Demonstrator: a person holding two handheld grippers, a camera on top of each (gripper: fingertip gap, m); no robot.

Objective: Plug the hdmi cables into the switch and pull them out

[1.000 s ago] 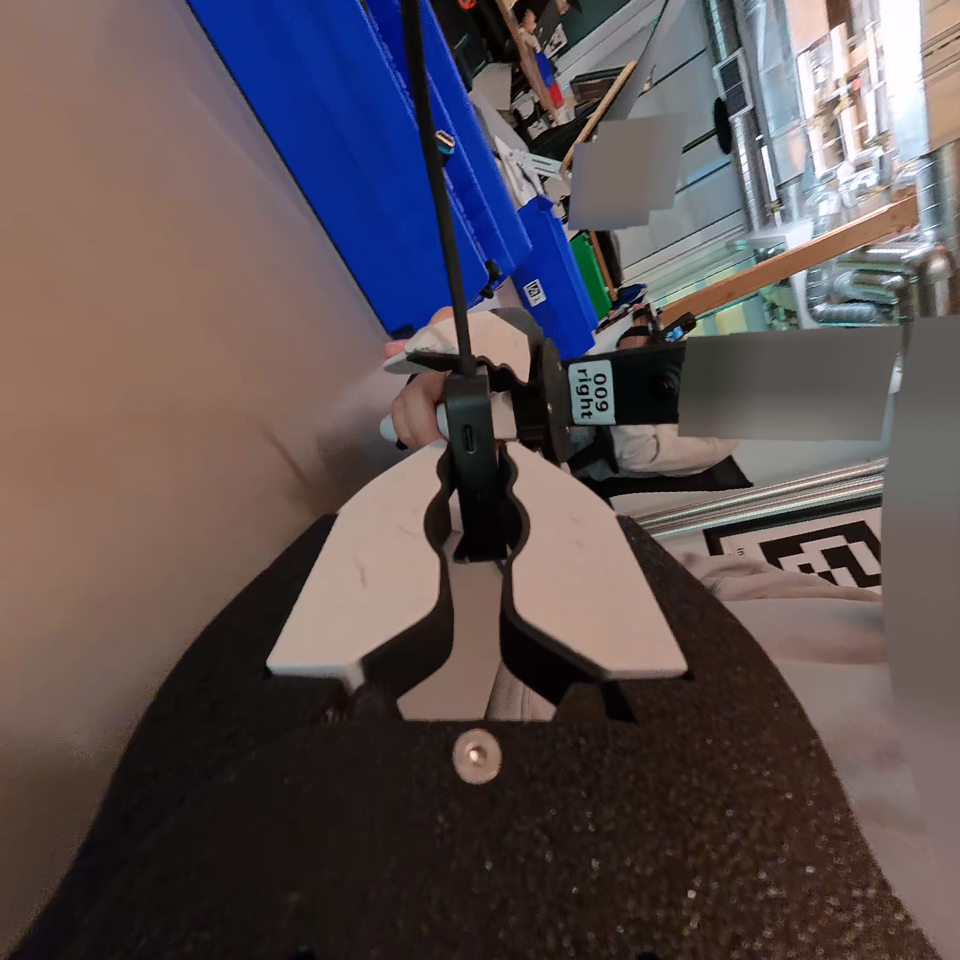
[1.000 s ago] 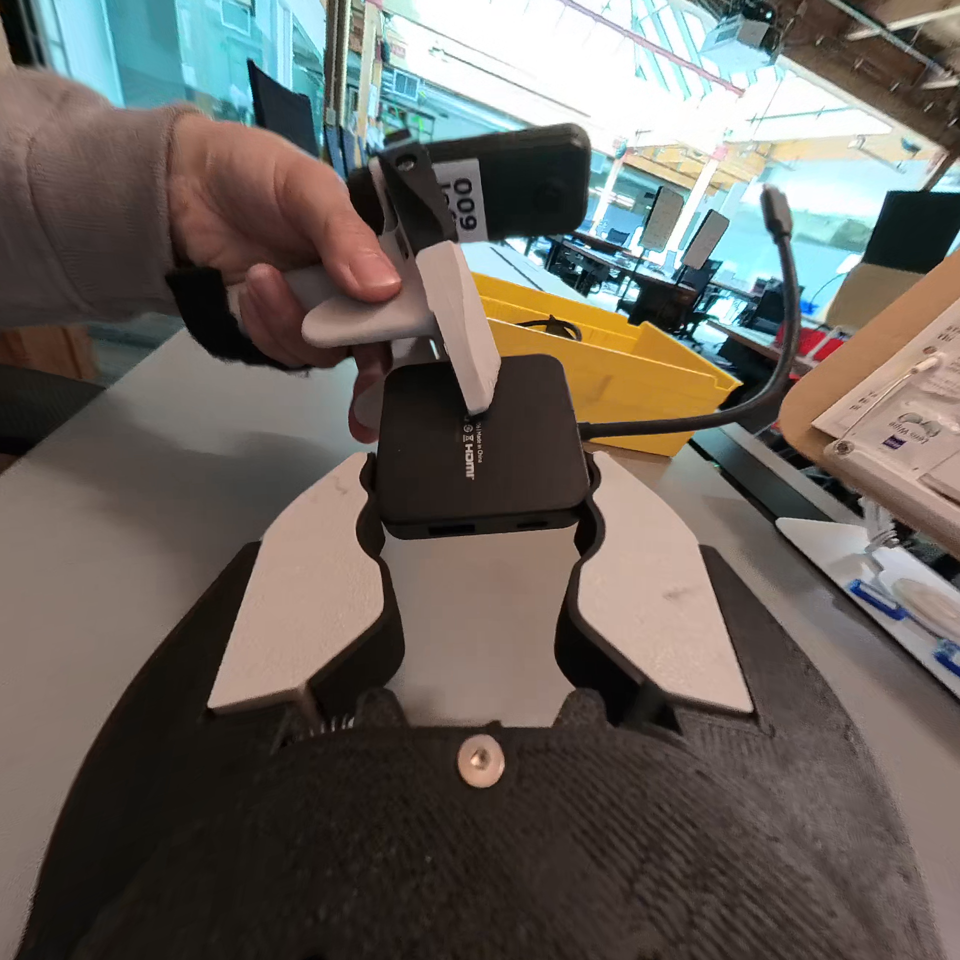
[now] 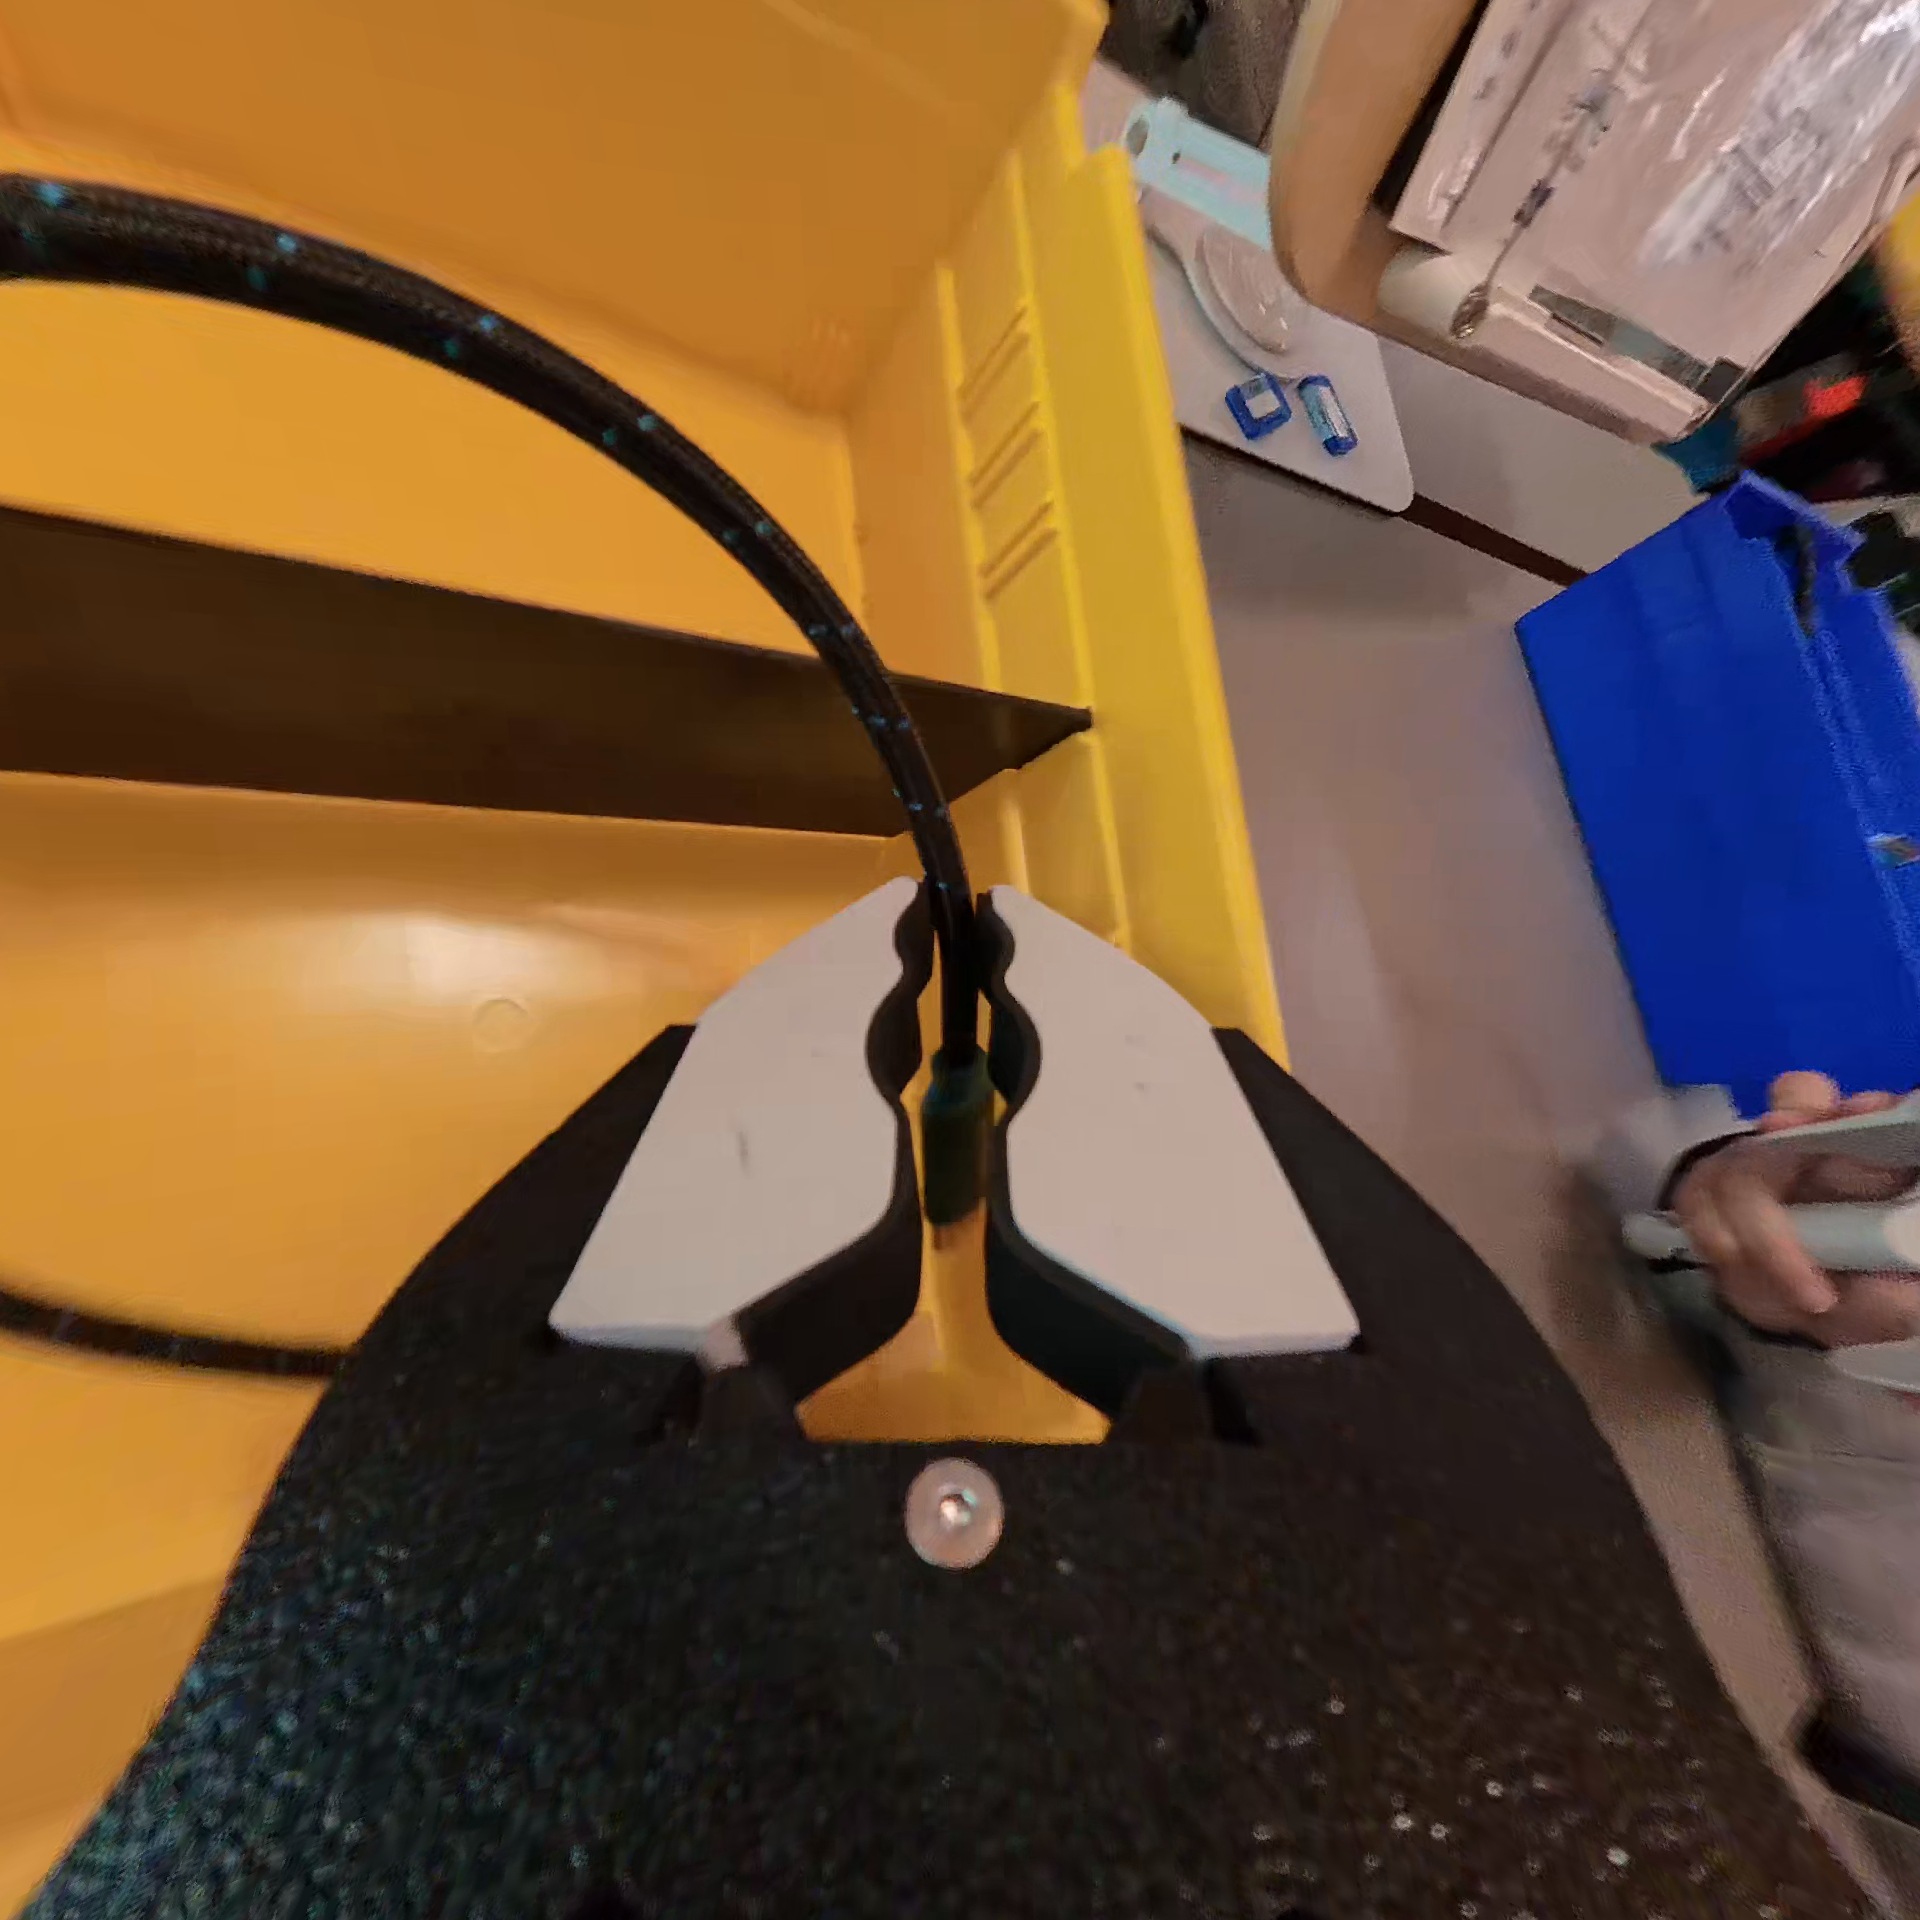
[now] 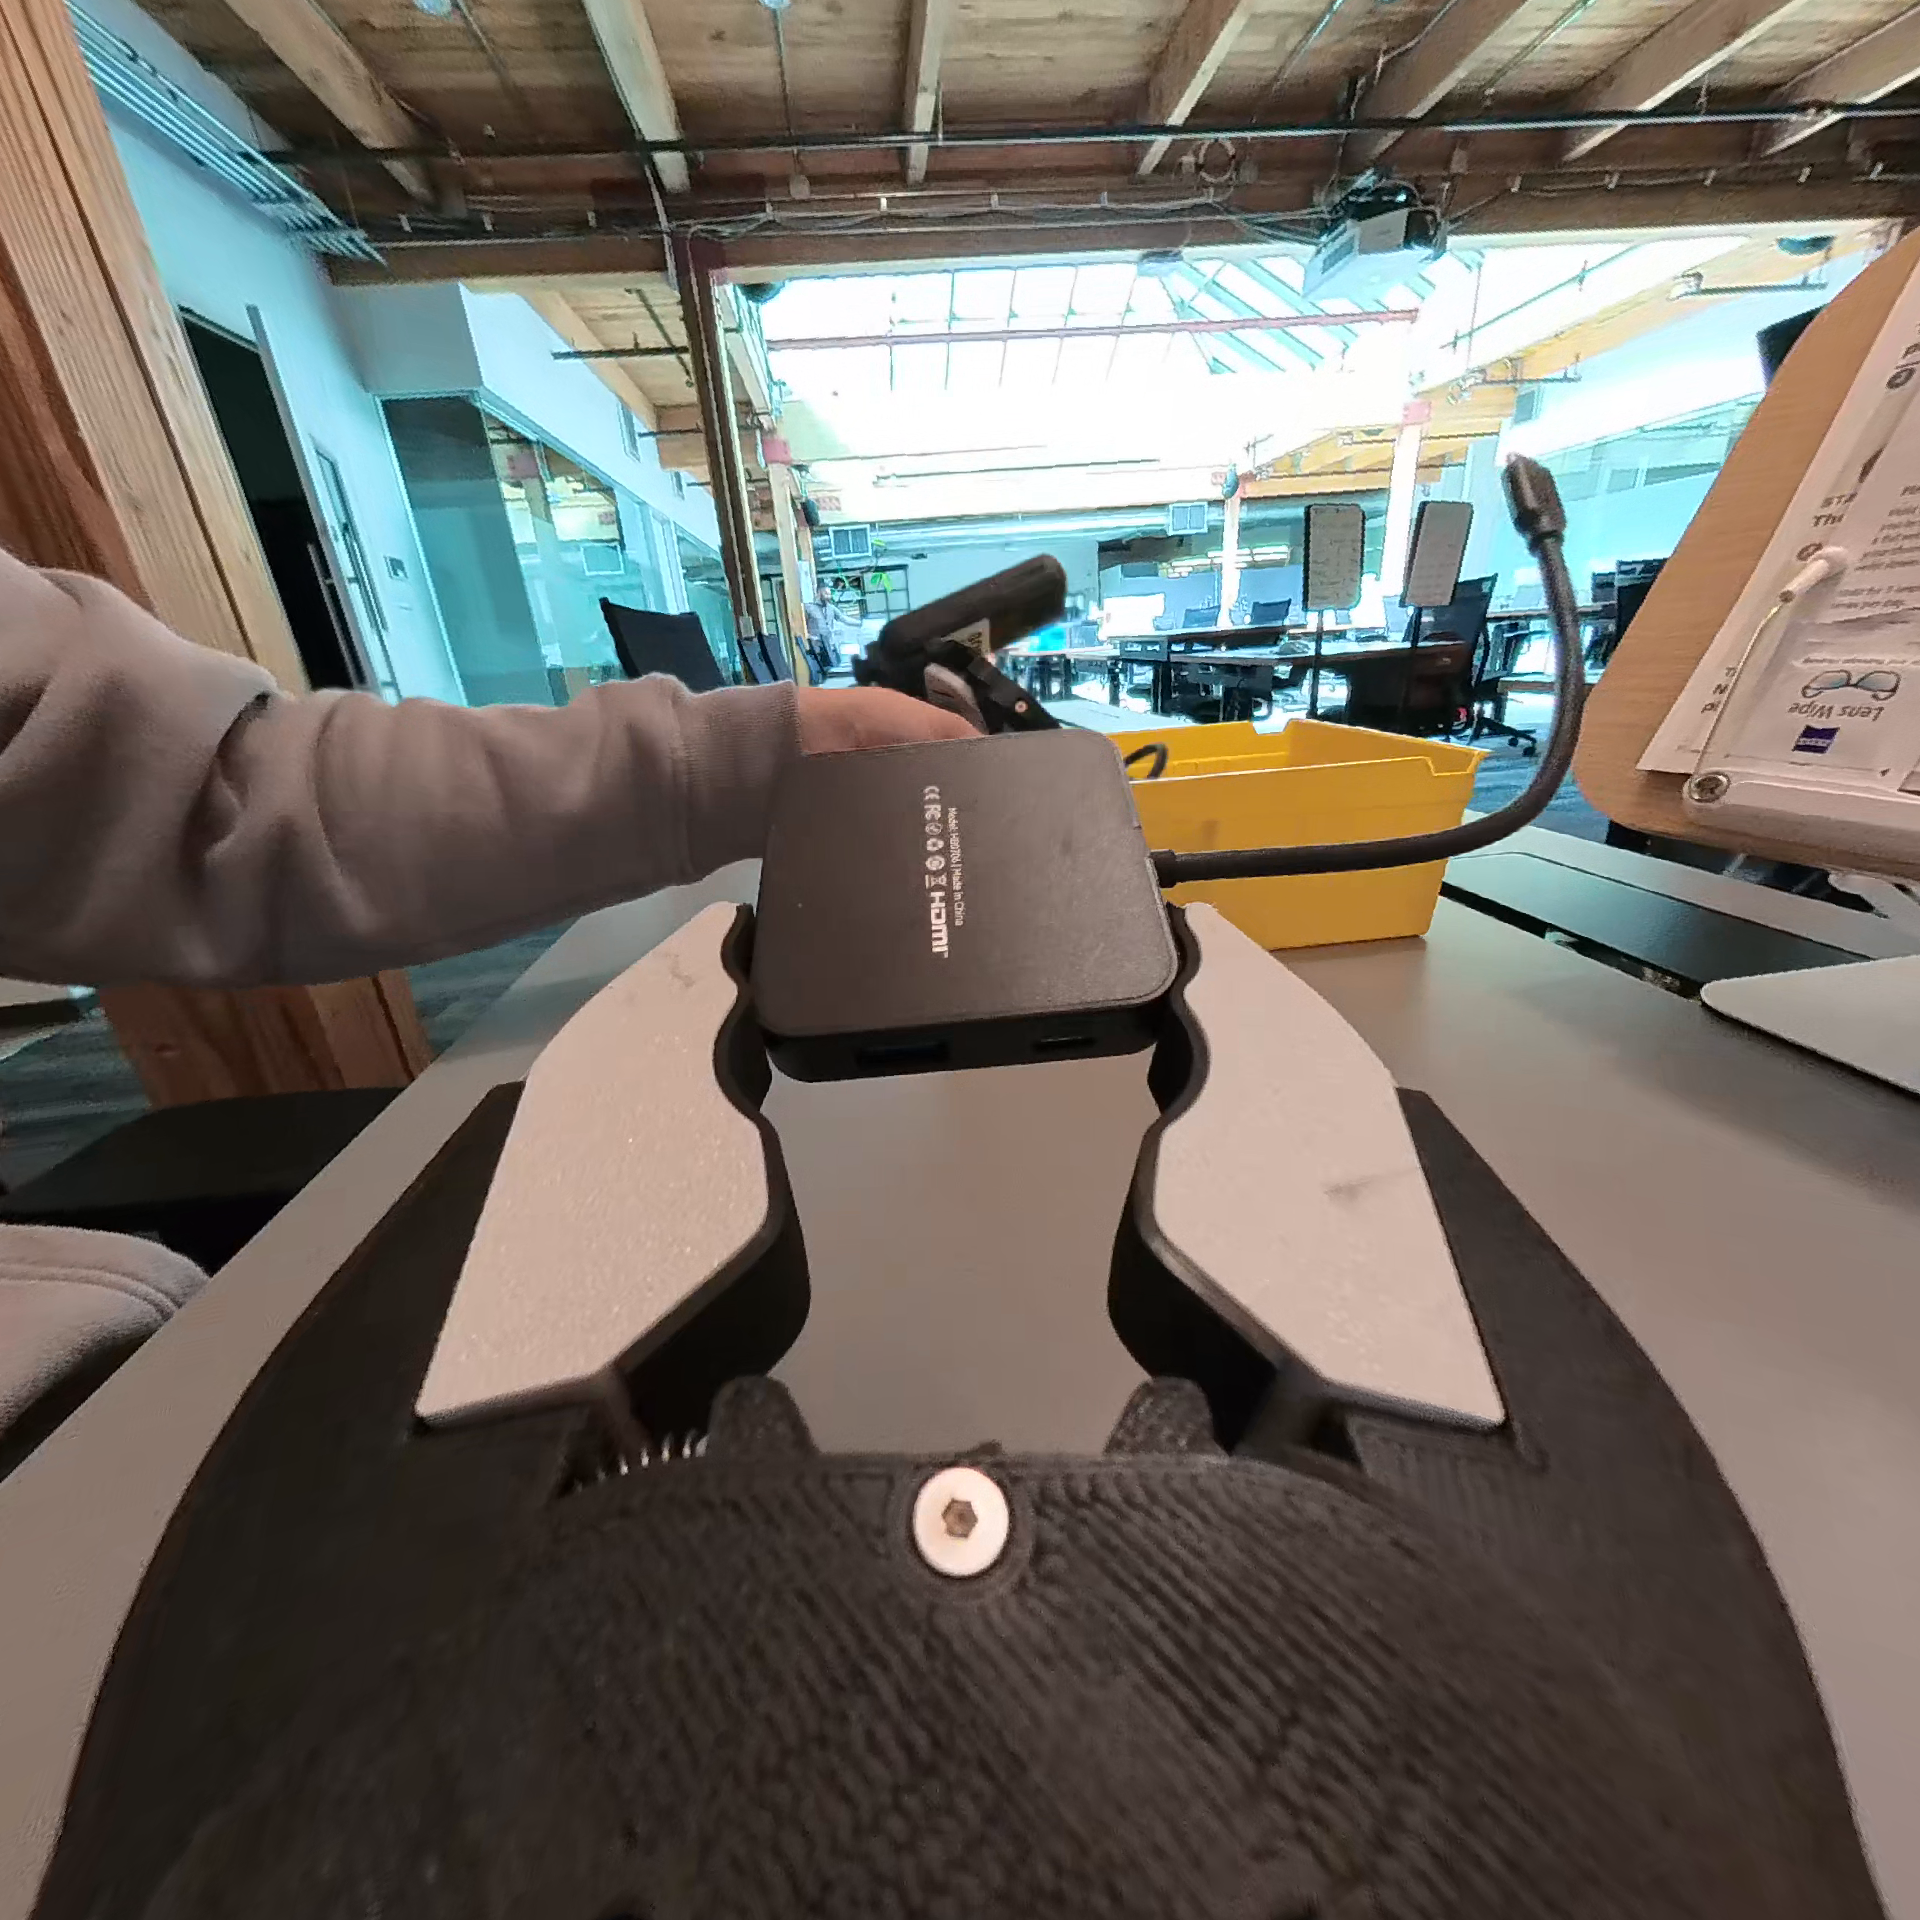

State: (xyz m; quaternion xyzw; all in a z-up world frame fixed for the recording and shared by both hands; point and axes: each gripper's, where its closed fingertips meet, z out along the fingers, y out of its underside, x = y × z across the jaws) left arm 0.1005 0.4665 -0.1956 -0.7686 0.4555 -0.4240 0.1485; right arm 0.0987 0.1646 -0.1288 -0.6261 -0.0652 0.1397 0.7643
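Grey table (image 4: 1558,1091) – yellow bin (image 4: 1340,831) on it, timber-beamed ceiling (image 4: 935,94) above.

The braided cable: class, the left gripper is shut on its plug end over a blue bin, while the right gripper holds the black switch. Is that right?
Not quite. In the left wrist view the left gripper is shut on the braided cable over a yellow bin, not a blue one. The right gripper does hold the black switch.

The braided cable (image 3: 665,468) is running off the picture's edge at nine o'clock. A hand (image 3: 1766,1236) at three o'clock is blurring. The switch (image 4: 961,894) is hiding the sleeved arm's hand (image 4: 883,720).
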